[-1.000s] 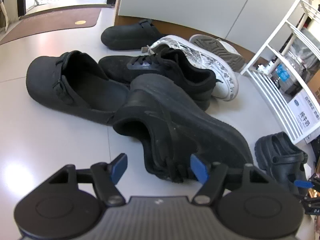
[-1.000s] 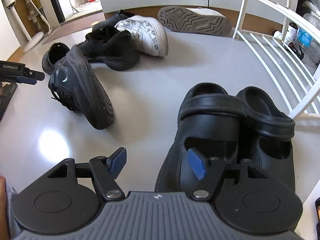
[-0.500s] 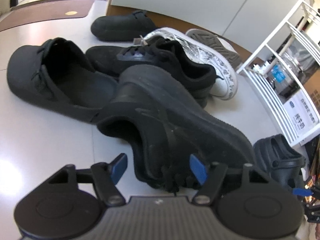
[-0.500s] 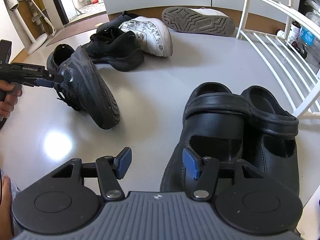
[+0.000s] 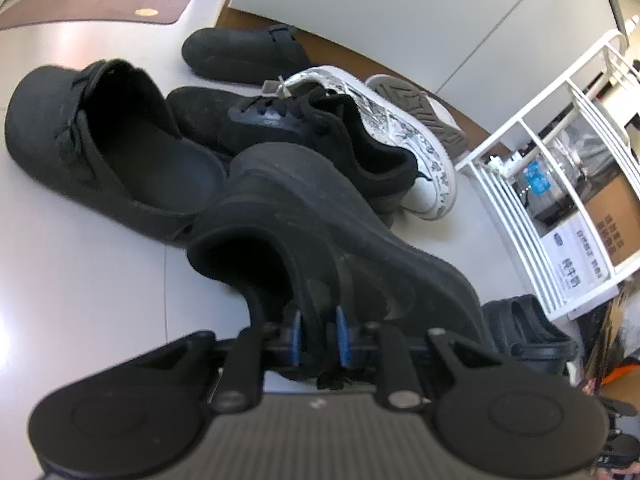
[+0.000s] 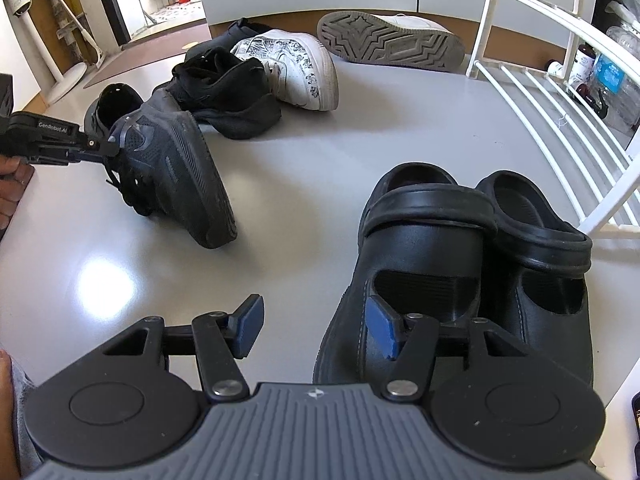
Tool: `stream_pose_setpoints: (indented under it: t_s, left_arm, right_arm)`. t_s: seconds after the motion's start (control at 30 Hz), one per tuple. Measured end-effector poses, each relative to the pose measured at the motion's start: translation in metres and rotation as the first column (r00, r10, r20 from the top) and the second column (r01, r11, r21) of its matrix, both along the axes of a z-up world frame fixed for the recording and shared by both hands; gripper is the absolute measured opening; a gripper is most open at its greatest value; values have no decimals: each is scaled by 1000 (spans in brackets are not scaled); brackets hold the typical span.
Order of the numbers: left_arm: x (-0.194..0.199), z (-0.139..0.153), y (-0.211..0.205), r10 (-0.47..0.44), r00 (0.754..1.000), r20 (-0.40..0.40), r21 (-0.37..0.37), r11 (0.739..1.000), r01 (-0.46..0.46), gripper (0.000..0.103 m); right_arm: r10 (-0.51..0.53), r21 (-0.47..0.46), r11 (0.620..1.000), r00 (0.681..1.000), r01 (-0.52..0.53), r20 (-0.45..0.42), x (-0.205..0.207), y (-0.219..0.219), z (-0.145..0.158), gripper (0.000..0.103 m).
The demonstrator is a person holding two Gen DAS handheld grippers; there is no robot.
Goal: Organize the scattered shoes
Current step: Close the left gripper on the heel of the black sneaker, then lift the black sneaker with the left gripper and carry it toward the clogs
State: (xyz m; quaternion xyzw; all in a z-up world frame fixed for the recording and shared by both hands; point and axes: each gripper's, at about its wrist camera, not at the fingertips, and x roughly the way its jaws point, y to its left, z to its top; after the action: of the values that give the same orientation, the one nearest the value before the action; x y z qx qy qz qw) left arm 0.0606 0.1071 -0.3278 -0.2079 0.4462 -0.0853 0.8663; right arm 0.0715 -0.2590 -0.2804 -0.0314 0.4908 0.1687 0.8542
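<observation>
Left gripper is clamped on the collar/lace area of the black mesh lace-up sneaker, blue pads pinched close on the fabric. In the right wrist view that sneaker is tipped on its side, sole facing the right-hand gripper, long axis running from the left gripper away across the grey floor toward the middle of it; whether it is fully clear of the floor cannot be told. Right gripper is spread wide and holds nothing, hovering just short of the pair of glossy black rubber clogs, which sit side by side near the white wire rack. Left arm owns the sneaker; right is well apart from it. Its likely mate, the black suede lace-up sneaker, lies beyond, touching the white patterned sneaker. Large black clog sits just left of the held shoe. Hidden: the held sneaker's toe contact and the exact grip point, which the gripper body covers. The left view is blurred.
</observation>
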Motion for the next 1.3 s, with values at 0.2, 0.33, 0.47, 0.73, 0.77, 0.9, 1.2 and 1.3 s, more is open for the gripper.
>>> stream_pose_setpoints:
  t_s: [0.2,0.33,0.47,0.73,0.77,0.9,1.2,1.3]
  left_arm:
    - [-16,0,-4,-11,1000,-9,-6,1000,10,17]
    - [-29,0,-13,-27,999,-22,-2,1000,27,17]
    - [-40,3,-27,-51,998,-27,1,999,51,16]
    - [-51,5,-57,-159,986,-42,-17,987,158,14]
    - [-51,5,-61,-170,984,-44,-20,985,169,13]
    - [-53,5,-73,-209,977,-48,-41,977,207,12]
    - [-64,29,-97,-344,939,15,4,939,344,1]
    - [-65,30,-91,-324,946,-4,80,943,323,11]
  right_arm:
    - [1,-2,1000,1000,-1,-3,2,1,0,62]
    - [7,1,1000,1000,-7,9,2,2,2,62]
    - [15,3,1000,1000,-15,10,1,4,2,62]
    - [21,5,1000,1000,-21,11,2,4,2,62]
    - [21,5,1000,1000,-21,11,2,4,2,62]
    - [20,8,1000,1000,-20,12,3,3,2,62]
    - [17,13,1000,1000,-17,13,-4,6,3,62]
    - [27,19,999,1000,-27,9,-4,9,3,62]
